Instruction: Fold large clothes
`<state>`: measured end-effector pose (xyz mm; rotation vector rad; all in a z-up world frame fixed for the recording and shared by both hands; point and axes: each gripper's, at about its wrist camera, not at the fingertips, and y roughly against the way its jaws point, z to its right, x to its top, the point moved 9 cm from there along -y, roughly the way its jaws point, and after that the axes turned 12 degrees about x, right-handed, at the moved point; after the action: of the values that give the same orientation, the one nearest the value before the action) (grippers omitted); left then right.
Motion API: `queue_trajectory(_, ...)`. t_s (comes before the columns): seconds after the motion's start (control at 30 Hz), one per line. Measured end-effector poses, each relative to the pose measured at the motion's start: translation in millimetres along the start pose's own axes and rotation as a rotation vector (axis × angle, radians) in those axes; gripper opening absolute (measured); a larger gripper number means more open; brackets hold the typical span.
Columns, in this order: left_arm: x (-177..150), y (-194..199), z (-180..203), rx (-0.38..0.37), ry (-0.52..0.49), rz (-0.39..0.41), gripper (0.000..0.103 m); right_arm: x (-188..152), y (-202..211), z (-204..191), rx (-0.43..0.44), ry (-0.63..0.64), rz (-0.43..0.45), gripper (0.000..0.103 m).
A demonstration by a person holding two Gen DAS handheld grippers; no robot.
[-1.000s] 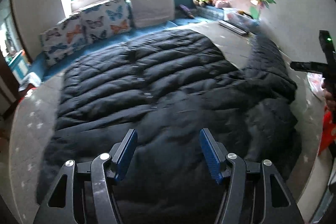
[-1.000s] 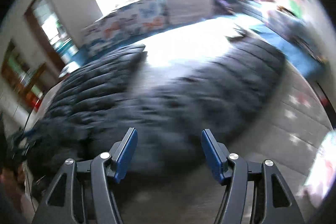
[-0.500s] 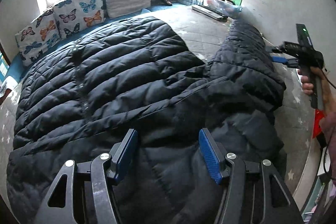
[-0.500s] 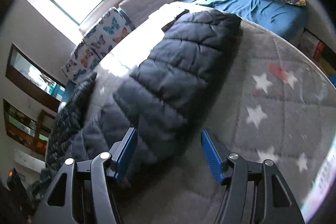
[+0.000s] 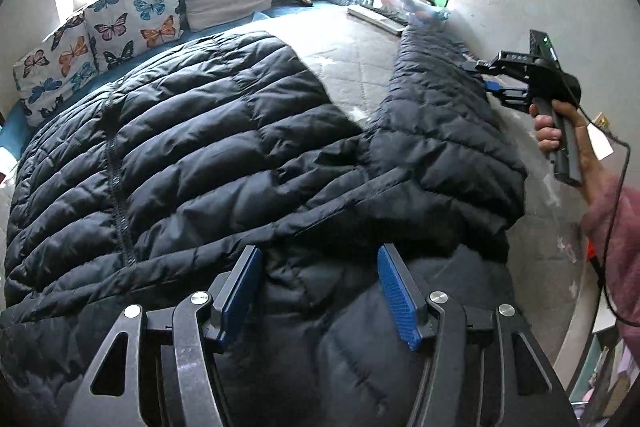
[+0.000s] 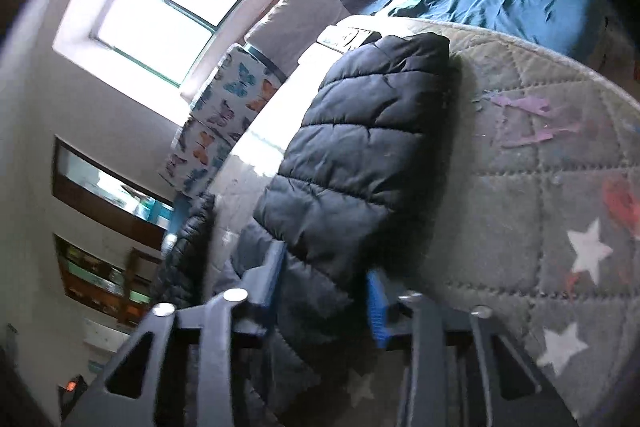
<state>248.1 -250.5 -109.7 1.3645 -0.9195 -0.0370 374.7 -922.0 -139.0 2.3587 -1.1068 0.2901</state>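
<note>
Since the earlier frame, my right gripper [image 6: 324,291] has closed in on the sleeve [image 6: 360,147] and now straddles it, jaws spread, not yet pinching. I keep it there to lift the sleeve across the coat [image 5: 200,147]. My left gripper [image 5: 320,291] hovers spread over the coat's near end, ready to pin it down. Coat lies flat on the mat [image 6: 540,187], sleeve stretched away from the body, toward the wall.
</note>
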Motion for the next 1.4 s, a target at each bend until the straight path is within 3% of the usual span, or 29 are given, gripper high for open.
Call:
queue_trajectory(0.1,5,2,10,-0.028,-0.011,0.013,0.063,3,10,-4,0.044,-0.020,0.026,0.017)
queue_trajectory(0.3,9,-15,25,-0.029,-0.051,-0.002,0.063,10,27,-39,0.061,0.051,0.053,0.011)
queue_trajectory(0.4,11,-18,20,-0.045,-0.016,-0.011,0.063,13,36,-73,0.085,0.100,0.077,0.010)
queue_trajectory(0.67,5,36,-3,-0.046,0.032,0.084,0.063,-1,69,-202,0.190,0.323,0.135,0.007)
queue_trajectory(0.77,-4,61,-23,-0.037,0.067,0.124,0.064,-9,70,-222,0.140,0.365,0.142,0.007)
queue_trajectory(0.87,-16,82,-50,-0.003,0.086,0.148,0.065,-17,64,-208,0.048,0.370,0.121,0.012)
queue_trajectory(1.03,-37,91,-87,0.032,0.135,0.135,0.065,-22,59,-146,-0.066,0.277,0.080,0.034)
queue_trajectory(1.27,-46,76,-93,0.001,0.197,0.086,0.065,-11,52,-66,-0.181,0.157,0.053,0.035)
queue_trajectory(1.4,-40,65,-82,-0.004,0.192,0.066,0.065,-12,34,-29,-0.179,0.081,0.012,0.035)
